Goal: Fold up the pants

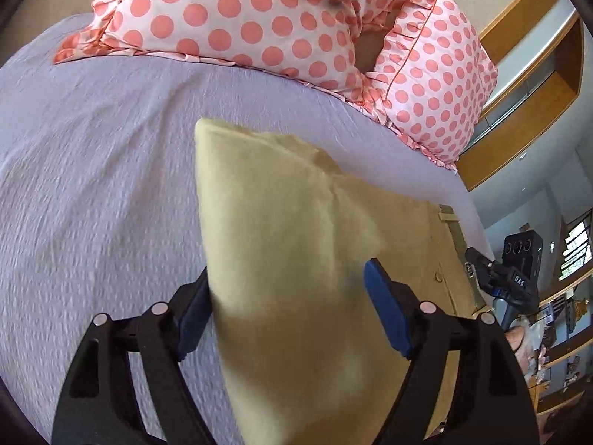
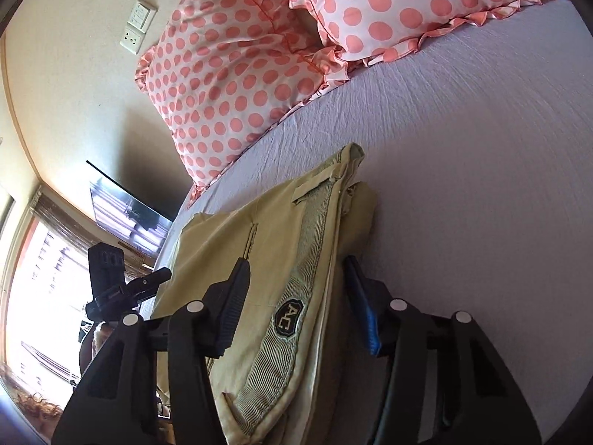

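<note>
The khaki pants (image 1: 289,244) hang between the fingers of my left gripper (image 1: 289,296), which is shut on a fold of the fabric above the lilac bed sheet (image 1: 103,170). In the right wrist view the pants' waistband (image 2: 296,296), with a ribbed lining and a dark "AC" badge, runs between the fingers of my right gripper (image 2: 296,289), which is shut on it. The pants stretch between both grippers, lifted off the bed. My right gripper also shows in the left wrist view (image 1: 493,274), and the left one in the right wrist view (image 2: 148,282).
Two pink polka-dot pillows (image 1: 259,26) (image 2: 237,85) lie at the head of the bed. The bed's edge (image 1: 478,215) runs along the right. Wooden shelves (image 1: 537,85), a wall with a switch plate (image 2: 137,26), a wall screen (image 2: 126,211) and a bright window (image 2: 40,289) lie beyond.
</note>
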Available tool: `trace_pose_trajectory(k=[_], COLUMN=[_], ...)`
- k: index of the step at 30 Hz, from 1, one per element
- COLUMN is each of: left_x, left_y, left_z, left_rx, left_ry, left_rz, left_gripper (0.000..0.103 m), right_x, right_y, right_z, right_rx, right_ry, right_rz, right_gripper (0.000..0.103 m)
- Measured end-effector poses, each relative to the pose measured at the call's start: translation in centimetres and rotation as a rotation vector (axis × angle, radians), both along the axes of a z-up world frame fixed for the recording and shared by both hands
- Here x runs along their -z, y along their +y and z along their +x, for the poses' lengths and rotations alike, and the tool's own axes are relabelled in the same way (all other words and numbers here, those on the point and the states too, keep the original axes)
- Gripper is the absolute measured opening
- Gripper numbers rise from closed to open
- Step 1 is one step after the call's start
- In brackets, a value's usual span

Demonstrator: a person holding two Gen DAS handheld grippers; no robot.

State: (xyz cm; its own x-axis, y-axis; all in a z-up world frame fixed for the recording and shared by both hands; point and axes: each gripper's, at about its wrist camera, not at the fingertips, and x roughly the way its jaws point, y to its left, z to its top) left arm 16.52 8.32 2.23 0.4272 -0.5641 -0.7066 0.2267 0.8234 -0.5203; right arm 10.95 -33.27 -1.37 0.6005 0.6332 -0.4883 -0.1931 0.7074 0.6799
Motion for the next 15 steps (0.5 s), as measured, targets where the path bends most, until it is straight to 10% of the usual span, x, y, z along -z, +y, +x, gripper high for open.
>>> trace_pose_trajectory(k=[2, 3, 6, 15], left_x=[0.2, 0.3, 0.9, -5.7], left_y=[0.3, 0.5, 1.6, -1.1], left_z=[1.5, 2.0, 2.7, 5.7], left_rx=[0.015, 0.008, 0.013, -0.013], left_ry=[0.029, 0.046, 0.089, -0.143], left_rz=[-0.039, -0.047, -0.140, 0.015], left_gripper=[0.074, 0.065, 0.010, 0.005], right_x=[0.0, 0.3, 1.8, -4.9], right_y=[0.4, 0.5, -0.5, -0.7], right_z=[0.4, 0.6, 1.4, 5.6], right_rx=[-0.022, -0.049, -0.113, -0.105], right_ry=[0.009, 0.026, 0.083, -0.124], right_rz=[-0.016, 0.005, 0.198, 0.162], right_gripper=[0.050, 0.031, 0.015, 0.010])
